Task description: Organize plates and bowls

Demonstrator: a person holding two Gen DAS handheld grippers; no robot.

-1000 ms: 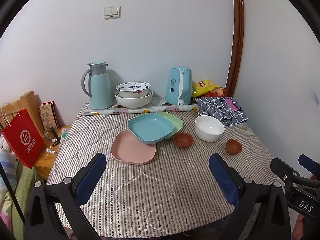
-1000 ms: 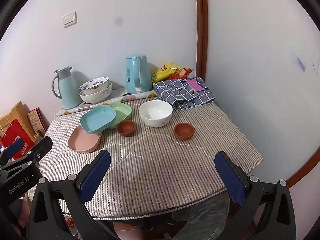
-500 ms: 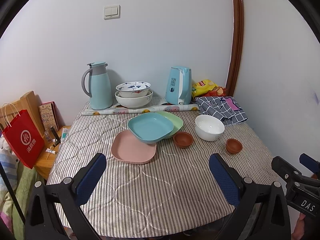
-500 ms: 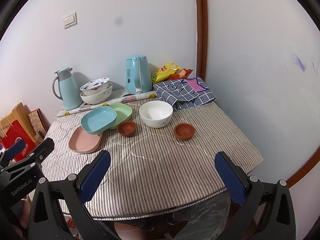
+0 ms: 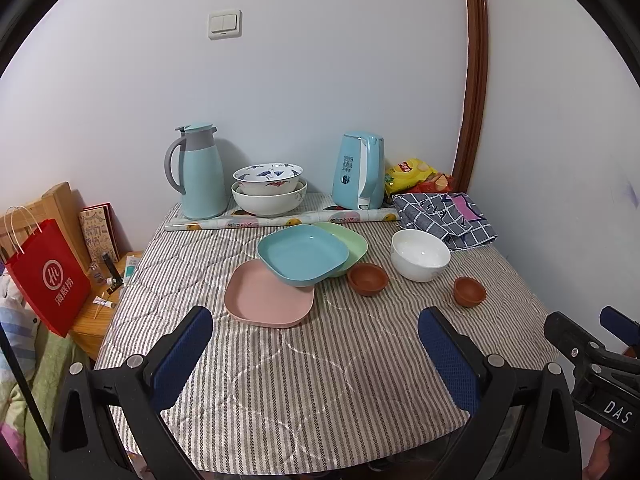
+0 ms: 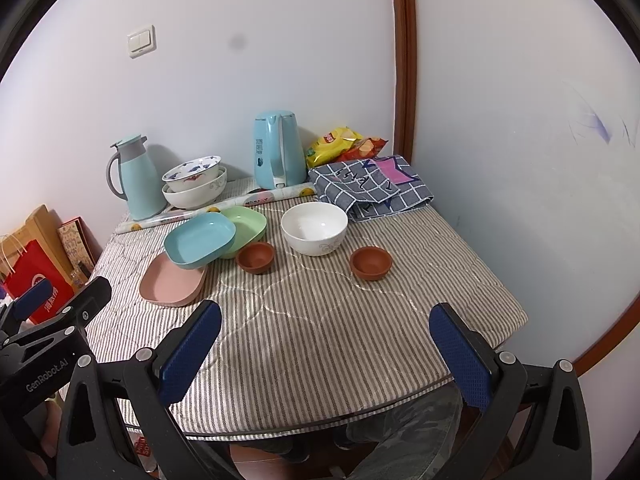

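On the striped tablecloth (image 5: 280, 380) a blue square plate (image 5: 302, 254) leans across a pink plate (image 5: 268, 300) and a green plate (image 5: 348, 240). A white bowl (image 5: 420, 254) stands to their right, between two small brown bowls (image 5: 367, 278) (image 5: 469, 291). Two stacked patterned bowls (image 5: 269, 190) stand at the back. My left gripper (image 5: 316, 356) is open and empty above the table's near edge. My right gripper (image 6: 326, 354) is open and empty, near the front edge, short of the brown bowl (image 6: 370, 263), white bowl (image 6: 314, 228) and blue plate (image 6: 199, 240).
A teal thermos jug (image 5: 198, 172), a blue kettle (image 5: 360, 176), a rolled sheet (image 5: 280, 220), snack bags (image 5: 416, 174) and a checked cloth (image 5: 444, 216) line the back by the wall. A red bag (image 5: 48, 276) and a low wooden stand (image 5: 104, 316) are left of the table.
Both grippers have shifted very slightly; the right wrist view has edged a little to the left. Nothing on the table has moved.
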